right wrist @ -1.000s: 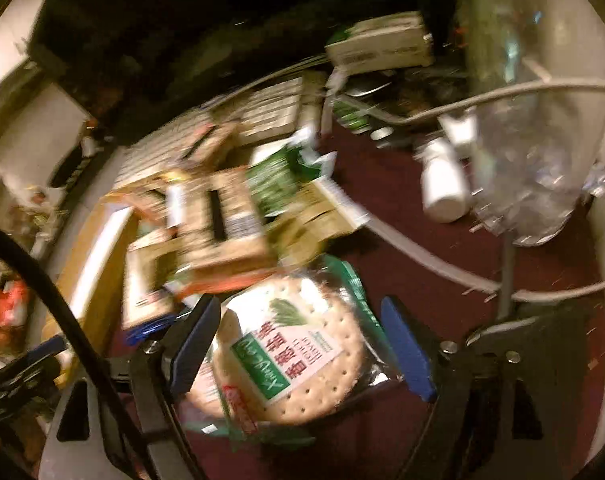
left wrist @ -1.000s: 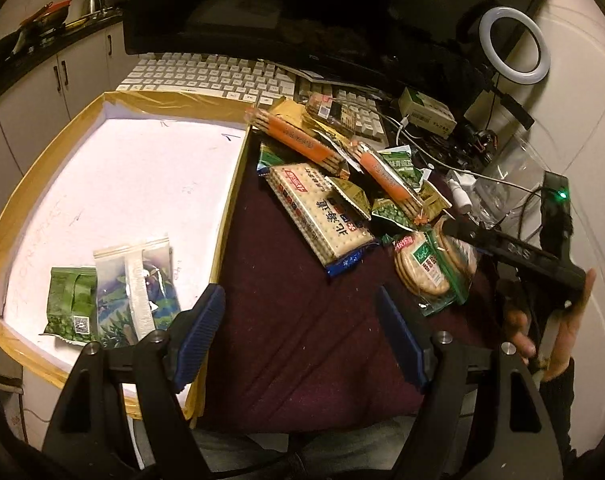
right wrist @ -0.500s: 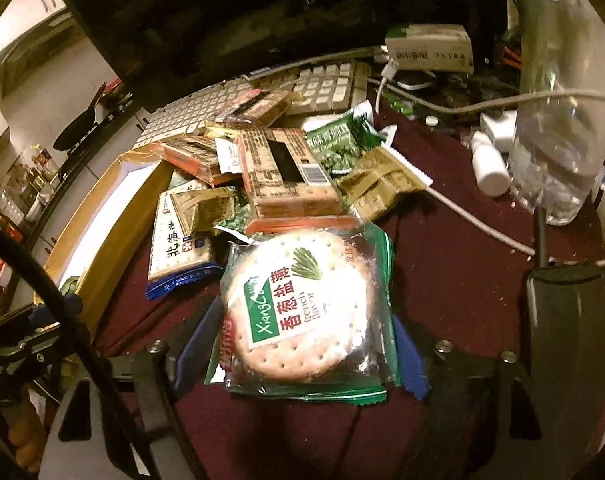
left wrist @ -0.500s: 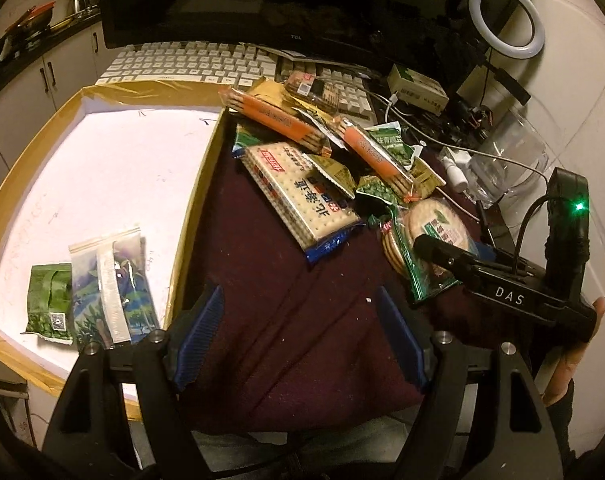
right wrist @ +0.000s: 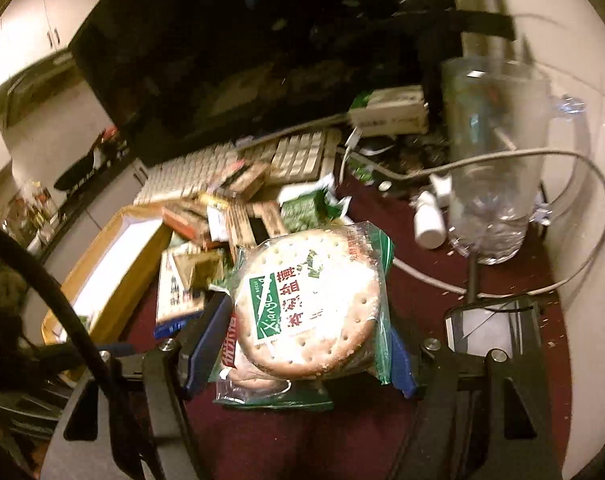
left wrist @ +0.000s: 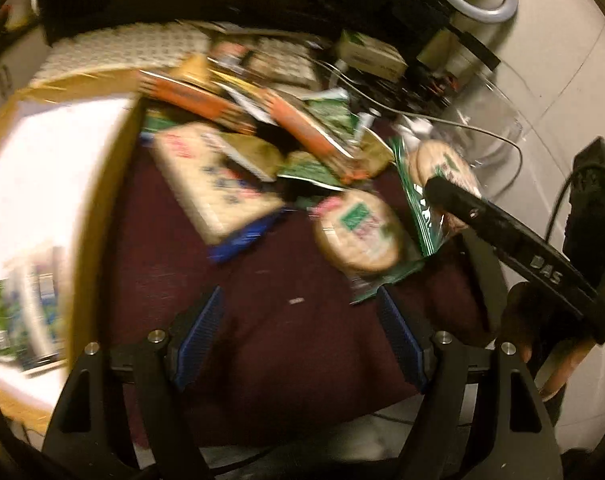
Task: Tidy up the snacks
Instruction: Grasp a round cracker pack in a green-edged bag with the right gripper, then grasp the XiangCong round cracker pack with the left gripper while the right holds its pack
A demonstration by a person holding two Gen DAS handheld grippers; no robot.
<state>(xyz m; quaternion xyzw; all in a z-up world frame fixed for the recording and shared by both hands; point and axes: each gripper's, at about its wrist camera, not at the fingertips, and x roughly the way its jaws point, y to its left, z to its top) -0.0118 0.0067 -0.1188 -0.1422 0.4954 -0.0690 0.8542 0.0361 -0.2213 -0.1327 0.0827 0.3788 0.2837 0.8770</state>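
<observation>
My right gripper (right wrist: 302,344) is shut on a round cracker pack in green wrap (right wrist: 308,300) and holds it tilted above the dark red cloth; it also shows in the left wrist view (left wrist: 442,164). A second round cracker pack (left wrist: 358,232) lies on the cloth below it. My left gripper (left wrist: 302,332) is open and empty over the cloth, just in front of that pack. A heap of snacks (left wrist: 230,168) lies beyond. The white tray with a yellow rim (left wrist: 98,200) at the left holds green packets (left wrist: 18,320).
A keyboard (right wrist: 230,164) and a dark monitor (right wrist: 242,60) stand at the back. A clear plastic jug (right wrist: 494,152), a small white bottle (right wrist: 428,224), a cable (right wrist: 522,160) and a small box (right wrist: 390,112) are at the right. A phone (right wrist: 486,324) lies near the right gripper.
My right gripper has closed on the top cracker pack and lifted it off the one beneath. The left gripper has moved to the right, toward the crackers; its view is blurred.
</observation>
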